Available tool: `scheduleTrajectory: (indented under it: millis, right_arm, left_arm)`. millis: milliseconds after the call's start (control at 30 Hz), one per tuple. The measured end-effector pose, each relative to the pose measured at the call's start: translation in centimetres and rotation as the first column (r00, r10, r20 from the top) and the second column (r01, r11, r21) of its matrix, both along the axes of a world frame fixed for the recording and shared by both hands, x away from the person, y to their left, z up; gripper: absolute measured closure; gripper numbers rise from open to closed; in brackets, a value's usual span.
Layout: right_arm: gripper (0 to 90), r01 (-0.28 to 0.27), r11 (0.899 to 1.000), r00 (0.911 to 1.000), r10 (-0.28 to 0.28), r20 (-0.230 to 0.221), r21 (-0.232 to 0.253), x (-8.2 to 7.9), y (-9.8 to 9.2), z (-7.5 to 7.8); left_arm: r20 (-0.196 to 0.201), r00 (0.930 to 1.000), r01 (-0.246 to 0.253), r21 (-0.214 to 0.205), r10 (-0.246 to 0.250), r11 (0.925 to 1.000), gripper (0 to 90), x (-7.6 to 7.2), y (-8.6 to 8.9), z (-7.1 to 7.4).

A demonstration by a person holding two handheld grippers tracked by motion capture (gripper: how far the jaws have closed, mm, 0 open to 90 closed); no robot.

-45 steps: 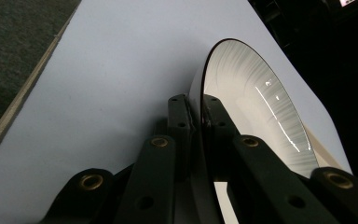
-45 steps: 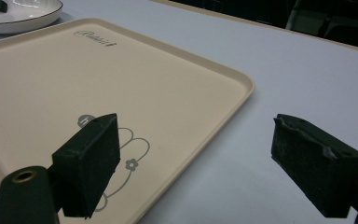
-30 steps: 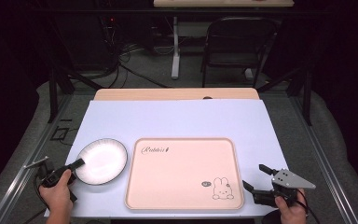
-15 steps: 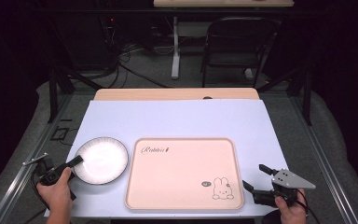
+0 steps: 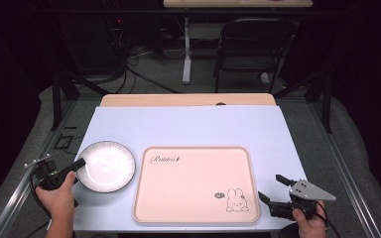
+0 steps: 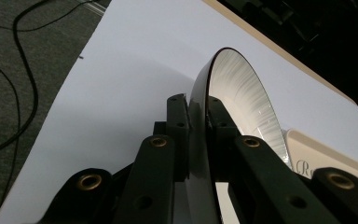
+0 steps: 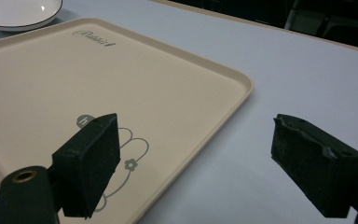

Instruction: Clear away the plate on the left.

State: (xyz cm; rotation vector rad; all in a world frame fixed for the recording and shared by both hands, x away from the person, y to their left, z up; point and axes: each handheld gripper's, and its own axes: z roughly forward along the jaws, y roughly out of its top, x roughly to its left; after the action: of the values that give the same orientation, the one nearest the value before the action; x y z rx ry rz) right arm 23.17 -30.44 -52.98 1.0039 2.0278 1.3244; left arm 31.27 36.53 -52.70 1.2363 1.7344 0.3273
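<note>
Covering most of the bench (image 5: 188,99) is a pale lavender sheet (image 5: 188,126); a strip of bare wood shows along the far edge. Grey carpet floor (image 5: 149,69) beyond, with cables (image 5: 129,59) trailing across it. A black chair (image 5: 250,49) stands past the far edge, right of centre, beside a white table leg (image 5: 186,54). Room otherwise dark.

Containers:
- Tray (image 5: 196,183), beige, rectangular with rounded corners, at the near centre of the sheet. Script lettering at its far-left corner, rabbit drawing (image 5: 235,201) at its near-right corner. Nothing lies in it.
- Plate (image 5: 106,166), white with a dark rim, just left of the tray, not touching it. Nothing on it. In the left gripper view the plate appears edge-on with fine radial ribbing on its inner face.

Left gripper (image 5: 77,166): held in the left hand (image 5: 57,196) at the near-left corner. Jaws closed on the plate's near-left rim, one on each face of the rim, as the left gripper view shows (image 6: 198,135).

Right gripper (image 5: 273,191): held in the right hand (image 5: 307,223) at the near-right corner, just right of the tray. Jaws wide apart, nothing between them; in the right gripper view (image 7: 196,163) they frame the tray's near-right edge and bare sheet.
</note>
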Motion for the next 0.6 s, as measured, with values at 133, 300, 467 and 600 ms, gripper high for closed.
scheduleTrajectory:
  millis: [133, 300, 467, 600]
  right_arm:
    - [14.8, -0.001, 1.000, 1.0000, 0.001, 0.001, 0.000, 0.0, 0.0, 0.0]
    - [14.8, 0.000, 1.000, 1.0000, 0.000, 0.002, 0.002, 0.0, 0.0, 0.0]
    - [14.8, 0.000, 1.000, 1.0000, 0.000, 0.001, 0.001, 0.0, 0.0, 0.0]
    - [14.8, 0.000, 1.000, 1.0000, 0.000, 0.001, 0.001, 0.0, 0.0, 0.0]
  left_arm:
    - [0.007, 0.9999, 0.008, 0.003, -0.008, 1.0000, 82.5, 0.2, -0.2, 0.6]
    - [0.019, 0.9994, 0.028, 0.021, -0.028, 0.9994, 82.2, 0.6, -0.8, 2.0]
    - [0.035, 0.9981, 0.050, 0.026, -0.051, 0.9984, 82.1, 1.2, -1.7, 3.3]
    - [0.044, 0.9959, 0.078, 0.036, -0.079, 0.9963, 82.1, 1.6, -2.4, 4.1]
